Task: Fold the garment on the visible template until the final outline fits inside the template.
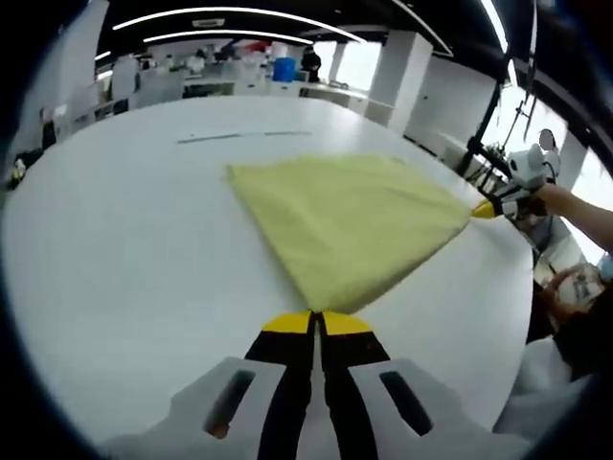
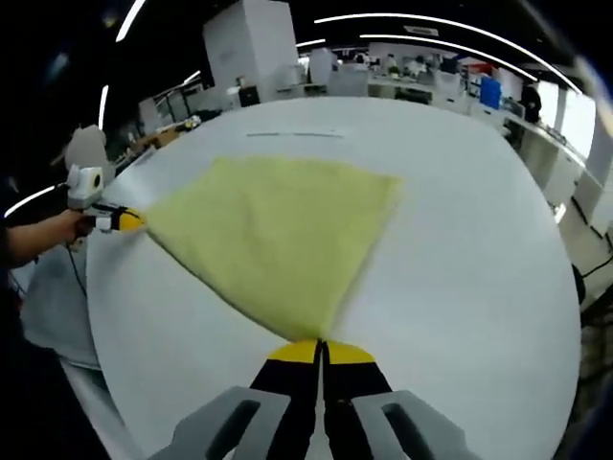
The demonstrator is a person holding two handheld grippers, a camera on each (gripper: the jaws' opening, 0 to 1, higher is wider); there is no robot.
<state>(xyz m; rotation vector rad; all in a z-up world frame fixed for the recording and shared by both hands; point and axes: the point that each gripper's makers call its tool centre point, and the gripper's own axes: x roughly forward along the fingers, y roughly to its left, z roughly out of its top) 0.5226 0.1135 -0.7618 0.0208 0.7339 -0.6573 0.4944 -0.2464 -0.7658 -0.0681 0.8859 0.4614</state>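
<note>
Yellow garment (image 1: 350,225) corners pinched: left claw (image 1: 317,322), right claw (image 2: 320,352).

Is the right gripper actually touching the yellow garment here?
Touching. In the left gripper view, the right gripper pinches the yellow garment at its corner, jaws closed on the fabric.

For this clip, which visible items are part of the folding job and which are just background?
Job:
- yellow garment, spread on the white table
- left gripper, jaws shut on one garment corner
- right gripper, jaws shut on another corner

Lying about:
- dark line on the table beyond the garment
- blue bin, far back
</note>
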